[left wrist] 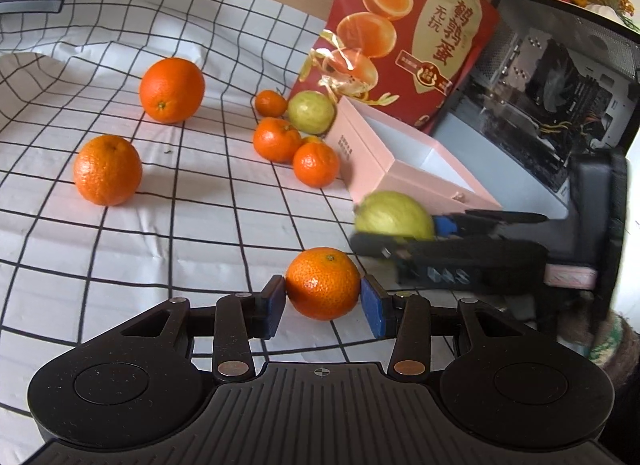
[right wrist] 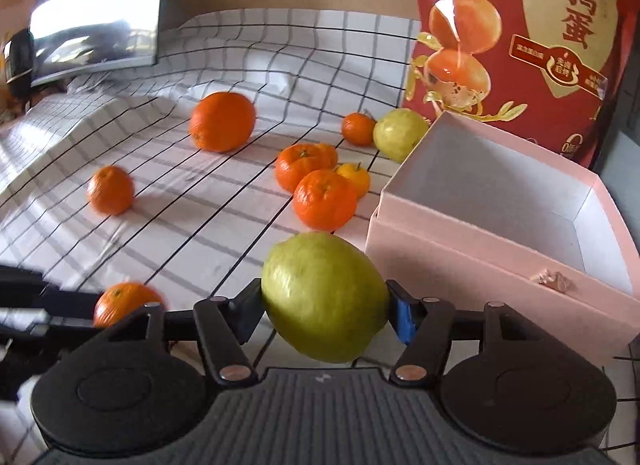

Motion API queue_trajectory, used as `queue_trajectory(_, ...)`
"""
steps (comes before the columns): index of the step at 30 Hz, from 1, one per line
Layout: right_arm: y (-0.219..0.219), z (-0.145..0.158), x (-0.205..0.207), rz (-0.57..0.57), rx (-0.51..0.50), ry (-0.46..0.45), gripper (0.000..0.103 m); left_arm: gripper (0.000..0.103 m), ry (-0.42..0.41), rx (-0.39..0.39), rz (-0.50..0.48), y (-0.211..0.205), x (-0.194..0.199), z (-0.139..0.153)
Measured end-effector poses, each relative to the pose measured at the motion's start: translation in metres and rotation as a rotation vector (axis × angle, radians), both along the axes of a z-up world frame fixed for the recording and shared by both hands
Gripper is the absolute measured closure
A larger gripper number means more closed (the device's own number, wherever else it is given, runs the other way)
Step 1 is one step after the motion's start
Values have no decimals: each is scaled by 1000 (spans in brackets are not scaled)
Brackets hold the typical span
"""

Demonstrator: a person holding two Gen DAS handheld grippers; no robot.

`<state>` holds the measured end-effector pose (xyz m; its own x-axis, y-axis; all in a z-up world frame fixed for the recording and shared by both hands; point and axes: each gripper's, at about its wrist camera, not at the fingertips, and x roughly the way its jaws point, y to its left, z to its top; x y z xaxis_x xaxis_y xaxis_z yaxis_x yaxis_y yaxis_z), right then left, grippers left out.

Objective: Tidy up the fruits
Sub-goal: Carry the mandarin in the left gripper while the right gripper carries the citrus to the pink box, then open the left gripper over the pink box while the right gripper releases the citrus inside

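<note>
- Your left gripper [left wrist: 323, 301] has its blue pads pressed on either side of a small mandarin [left wrist: 323, 283]; jaws narrow, fruit clamped between them, low over the checked cloth [left wrist: 120, 265].
- Your right gripper [right wrist: 324, 311] sits around a green guava [right wrist: 325, 297]. Both pads touch its sides, jaws standing mid-wide. Whether the fruit rests on the cloth or is carried clear of it, cannot tell.
- From the left wrist view, that right gripper shows as a blurred dark shape with the guava at its tips, just in front of the pink box's near corner.
- Pink box [right wrist: 460, 249]: open, white inside, right of the fruit, empty of fruit as far as its visible floor shows. A small metal clasp sits on its near wall.
- Loose on the cloth: two large oranges [left wrist: 172, 90] [left wrist: 107, 170] well to the left, apart from each other.
- A cluster of mandarins [left wrist: 277, 140] lies against the box's left wall, with a second guava [left wrist: 311, 112] at the far end of it.
- Red printed bag [left wrist: 400, 37] stands upright behind the box.
- Open computer case [left wrist: 560, 97] stands right of the bag.
</note>
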<state>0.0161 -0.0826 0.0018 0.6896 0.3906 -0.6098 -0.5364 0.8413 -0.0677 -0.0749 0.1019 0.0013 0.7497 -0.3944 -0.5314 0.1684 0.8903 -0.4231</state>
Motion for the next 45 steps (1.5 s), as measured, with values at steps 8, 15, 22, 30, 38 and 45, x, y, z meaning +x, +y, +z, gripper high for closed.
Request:
queue_trajectory(8,-55,11,-34,-2,31,27,40,57,9,9,-65,-21,3,-1)
queue_trajectory(15,-101,18,-49,-90,7,-15,40,57,-5,44,-146,-54,15,6)
queue_trajectory(22,-126,50,-49,-140,98,-98,40,57,-158,28,-138,-68,67,72)
queue_trajectory(30,-121,101,24,-253,92,-167,40,57,-237,46,-95,-99,172,117)
queue_trajectory(38,-113,43,119,-369,-10,99,40,56,71,142,-122,-123,254,71)
queue_trajectory(45,-100,24,130,-334,-63,137,39,58,58,225,-140,-130,246,59)
